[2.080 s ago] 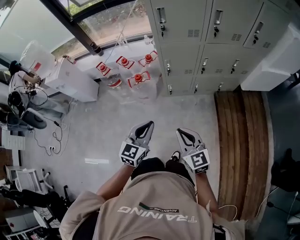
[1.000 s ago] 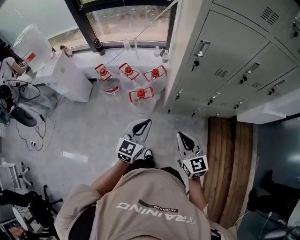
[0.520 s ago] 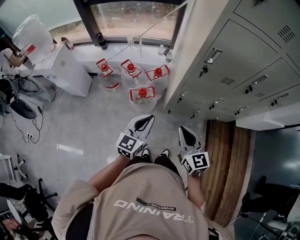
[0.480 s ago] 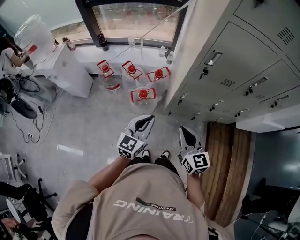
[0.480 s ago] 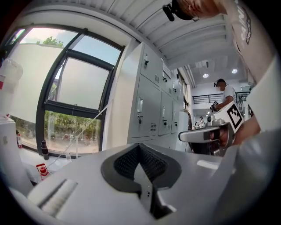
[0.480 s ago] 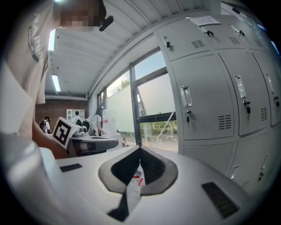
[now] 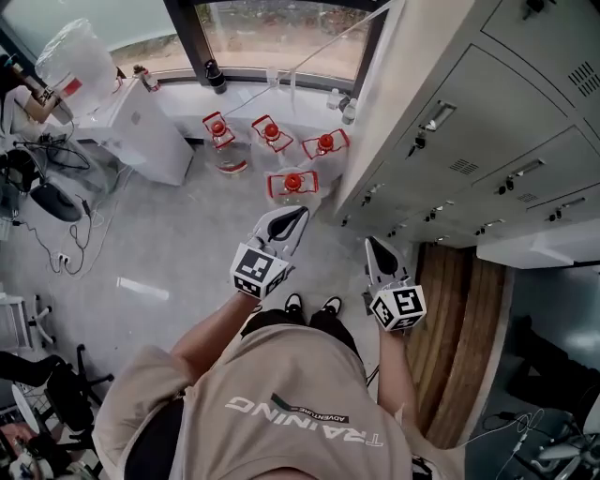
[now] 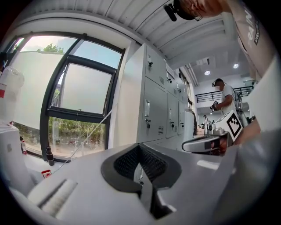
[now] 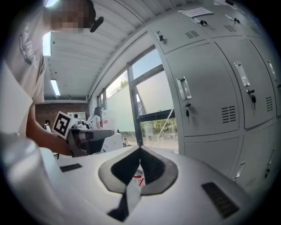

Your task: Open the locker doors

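**Lockers within reach, doors unopened.** Both pairs of fingers are pressed together with nothing between them. The left gripper (image 8: 139, 146), its black ribbed pads meeting at the tips, and the right gripper (image 9: 139, 149), likewise closed and empty, are held out in front of a person in a beige printed T-shirt (image 7: 300, 375). Each tool points roughly level toward the tall bank of pale grey metal lockers (image 7: 469, 112). The bank stands ahead and to the person's right, near but out of contact with either tool. Every locker door in view is closed, and the small upright chrome handle (image 9: 183, 89) and key lock on the nearest one are untouched. To the left of the lockers, clear water jugs with red caps (image 7: 292, 184) sit on the grey floor below a dark-framed window (image 7: 272, 28).

The work appears to be in its approach stage, with no door opened yet. The next move would likely call for stepping closer, parting one gripper's jaws and setting them around a door handle. That handle is a thin, shallow piece that leaves little room for error. The door would then be pulled outward on its hinge.
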